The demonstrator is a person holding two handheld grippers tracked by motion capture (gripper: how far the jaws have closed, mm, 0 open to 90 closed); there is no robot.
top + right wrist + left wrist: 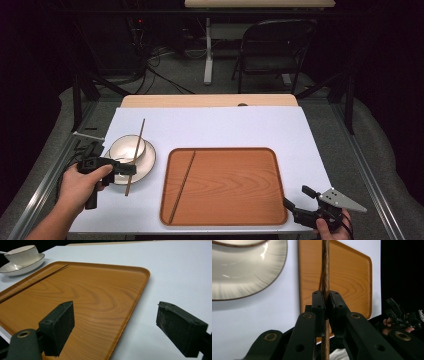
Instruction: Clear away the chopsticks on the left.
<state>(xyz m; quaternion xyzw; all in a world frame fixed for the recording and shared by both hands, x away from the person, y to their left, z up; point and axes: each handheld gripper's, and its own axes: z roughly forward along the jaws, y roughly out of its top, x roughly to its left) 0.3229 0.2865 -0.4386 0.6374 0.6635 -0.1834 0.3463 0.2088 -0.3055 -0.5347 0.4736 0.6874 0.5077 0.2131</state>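
Observation:
My left gripper (129,170) is shut on a dark wooden chopstick (135,155) that slants over the white bowl (127,148) and saucer (149,159) at the table's left. In the left gripper view the chopstick (325,275) runs upright between the pressed pads (319,312). A second chopstick (182,184) lies along the left side of the wooden tray (235,185); it shows as a thin dark line (37,281) in the right gripper view. My right gripper (296,200) stands open off the tray's near right corner, its jaws (115,327) wide apart with nothing between them.
The white mat (225,125) covers the table, with bare room behind and right of the tray. A folding chair (272,47) and a table leg (208,50) stand beyond the far edge. Metal rails (367,165) run along both sides.

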